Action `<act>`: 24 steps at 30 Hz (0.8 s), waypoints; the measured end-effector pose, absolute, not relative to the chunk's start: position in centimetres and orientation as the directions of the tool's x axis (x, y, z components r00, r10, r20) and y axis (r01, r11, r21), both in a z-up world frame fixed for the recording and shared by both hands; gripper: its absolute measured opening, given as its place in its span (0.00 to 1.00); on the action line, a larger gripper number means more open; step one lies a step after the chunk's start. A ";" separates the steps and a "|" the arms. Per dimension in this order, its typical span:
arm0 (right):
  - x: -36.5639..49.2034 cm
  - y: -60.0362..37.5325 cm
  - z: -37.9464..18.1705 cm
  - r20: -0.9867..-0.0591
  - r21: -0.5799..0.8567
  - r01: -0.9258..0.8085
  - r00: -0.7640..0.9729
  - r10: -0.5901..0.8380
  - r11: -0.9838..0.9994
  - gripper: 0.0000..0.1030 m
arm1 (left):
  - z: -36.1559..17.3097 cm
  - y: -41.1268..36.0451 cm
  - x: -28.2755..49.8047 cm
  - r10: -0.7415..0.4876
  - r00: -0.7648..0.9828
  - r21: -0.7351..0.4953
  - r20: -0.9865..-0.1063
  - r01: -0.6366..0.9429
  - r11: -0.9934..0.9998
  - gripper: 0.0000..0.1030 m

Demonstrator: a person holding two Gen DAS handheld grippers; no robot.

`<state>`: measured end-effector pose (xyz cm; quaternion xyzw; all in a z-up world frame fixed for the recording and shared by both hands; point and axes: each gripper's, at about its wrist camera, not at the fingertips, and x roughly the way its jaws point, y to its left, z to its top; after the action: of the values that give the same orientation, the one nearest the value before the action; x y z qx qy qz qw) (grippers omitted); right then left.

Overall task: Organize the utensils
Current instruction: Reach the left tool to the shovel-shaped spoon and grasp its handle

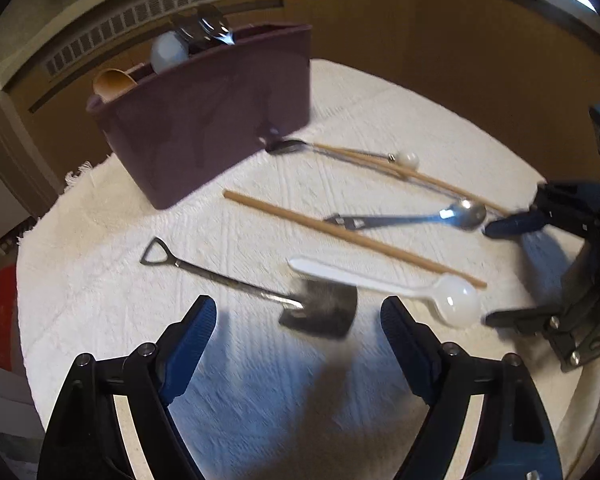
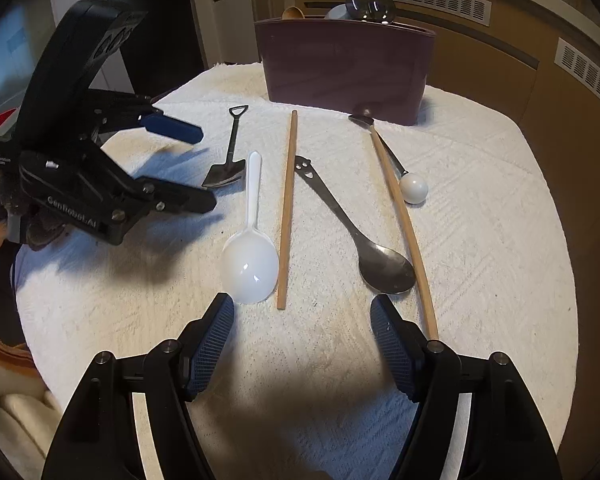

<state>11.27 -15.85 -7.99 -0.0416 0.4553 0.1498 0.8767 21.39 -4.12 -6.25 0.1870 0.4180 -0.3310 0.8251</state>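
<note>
I am holding both grippers over the near edge of the towel-covered bench (image 2: 480, 240), jaws wide and empty on each. My left gripper (image 1: 298, 316) is hovering just short of the shovel spoon (image 1: 320, 312) near the left edge; my right gripper (image 2: 302, 316) is facing the white spoon (image 2: 250, 256), a chopstick (image 2: 287, 208) and the steel spoon (image 2: 384, 264). The caddy (image 2: 348, 68) is standing at the far edge. I am judging it best to straddle a handle squarely, pinching mid-handle before lifting.
</note>
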 end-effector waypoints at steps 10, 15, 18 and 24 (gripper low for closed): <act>10.9 -16.2 -7.9 -0.800 0.085 -0.310 0.546 0.250 0.947 0.69 | -7.0 -1.8 26.7 -0.329 0.368 -0.178 -0.870 0.389 0.904 0.60; 11.0 -16.2 -7.8 -0.797 0.096 -0.311 0.545 0.260 0.945 0.69 | -7.1 -2.1 26.8 -0.280 0.380 -0.176 -0.881 0.286 0.942 0.60; 10.9 -16.0 -7.9 -0.798 0.089 -0.320 0.544 0.260 0.943 0.69 | -7.0 -0.3 29.8 -0.215 0.426 -0.170 -0.879 0.142 0.975 0.59; 10.9 -16.2 -7.9 -0.793 0.101 -0.317 0.546 0.268 0.943 0.69 | -8.3 -1.3 33.0 -0.110 0.485 -0.068 -0.868 0.102 0.992 0.40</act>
<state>10.94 -16.16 -7.89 -0.0273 0.4463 0.1665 0.8789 33.02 -1.35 -8.28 -0.0037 0.5036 -0.0615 0.8617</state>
